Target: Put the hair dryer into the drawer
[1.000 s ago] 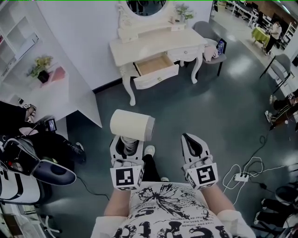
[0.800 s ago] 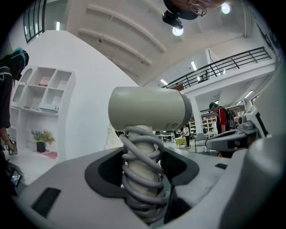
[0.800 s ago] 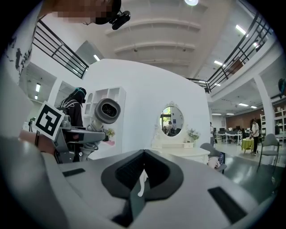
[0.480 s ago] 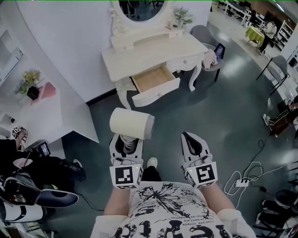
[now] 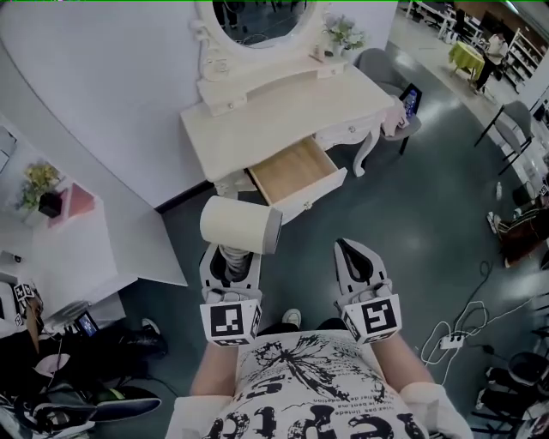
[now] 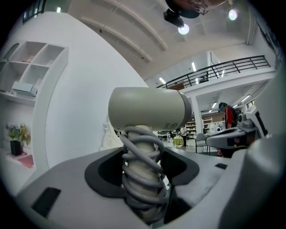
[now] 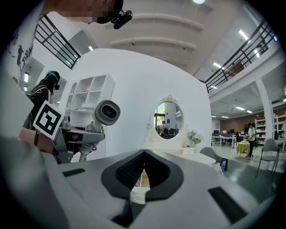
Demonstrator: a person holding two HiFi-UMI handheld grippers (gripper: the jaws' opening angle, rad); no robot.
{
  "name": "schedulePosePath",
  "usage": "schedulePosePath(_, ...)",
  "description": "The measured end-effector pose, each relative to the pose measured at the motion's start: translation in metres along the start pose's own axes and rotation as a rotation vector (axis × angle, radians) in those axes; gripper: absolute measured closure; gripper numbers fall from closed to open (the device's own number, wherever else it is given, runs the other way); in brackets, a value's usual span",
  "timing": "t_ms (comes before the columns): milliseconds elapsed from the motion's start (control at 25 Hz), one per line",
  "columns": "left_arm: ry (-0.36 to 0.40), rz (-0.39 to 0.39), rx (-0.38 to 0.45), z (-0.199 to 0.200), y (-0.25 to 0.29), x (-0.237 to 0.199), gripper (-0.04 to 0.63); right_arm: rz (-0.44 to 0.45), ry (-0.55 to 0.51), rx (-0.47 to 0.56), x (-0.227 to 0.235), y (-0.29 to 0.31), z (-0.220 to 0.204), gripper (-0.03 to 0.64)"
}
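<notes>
A cream hair dryer (image 5: 239, 225) stands upright in my left gripper (image 5: 230, 267), whose jaws are shut on its cord-wrapped handle (image 6: 142, 172). Its barrel (image 6: 149, 108) lies level above the jaws. My right gripper (image 5: 356, 259) is shut with nothing in it, its tips meeting (image 7: 143, 157). The hair dryer (image 7: 106, 112) also shows at the left of the right gripper view. Ahead stands a white dressing table (image 5: 249, 129) with its drawer (image 5: 296, 171) pulled out and its wooden bottom bare. Both grippers point level toward it, short of the drawer.
An oval mirror (image 5: 257, 17) and a small flower pot (image 5: 340, 34) stand on the dressing table. A grey chair (image 5: 390, 86) is at its right. A low white shelf (image 5: 69, 240) with a plant (image 5: 39, 184) is on the left. Cables and a power strip (image 5: 450, 339) lie on the floor at right.
Both grippers have come closer to the dressing table, which now sits nearer and larger in the head view. The hair dryer stays in the left gripper.
</notes>
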State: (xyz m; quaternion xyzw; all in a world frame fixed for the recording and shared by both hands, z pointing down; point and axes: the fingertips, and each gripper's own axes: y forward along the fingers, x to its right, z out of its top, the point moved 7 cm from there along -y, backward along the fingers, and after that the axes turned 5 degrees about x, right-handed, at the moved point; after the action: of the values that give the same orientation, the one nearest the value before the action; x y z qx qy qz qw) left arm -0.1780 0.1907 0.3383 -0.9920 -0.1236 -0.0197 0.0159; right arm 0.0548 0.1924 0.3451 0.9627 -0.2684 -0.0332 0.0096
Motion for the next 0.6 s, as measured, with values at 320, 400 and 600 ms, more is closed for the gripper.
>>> schedulePosePath(320,-0.020,0.004,-0.050,-0.034,0.081,-0.030,0.341,0.022,0.009,-0.028,0.035,0.085,-0.023,0.600)
schedulePosePath(400,-0.012,0.013,-0.063,-0.041,0.105,-0.030,0.341,0.049,0.006,-0.032,0.053,0.107,-0.028,0.600)
schedulePosePath(600,0.010,0.065,-0.085,-0.044,0.160,-0.023,0.341,0.121,0.022,-0.023,0.104,0.161,-0.030,0.600)
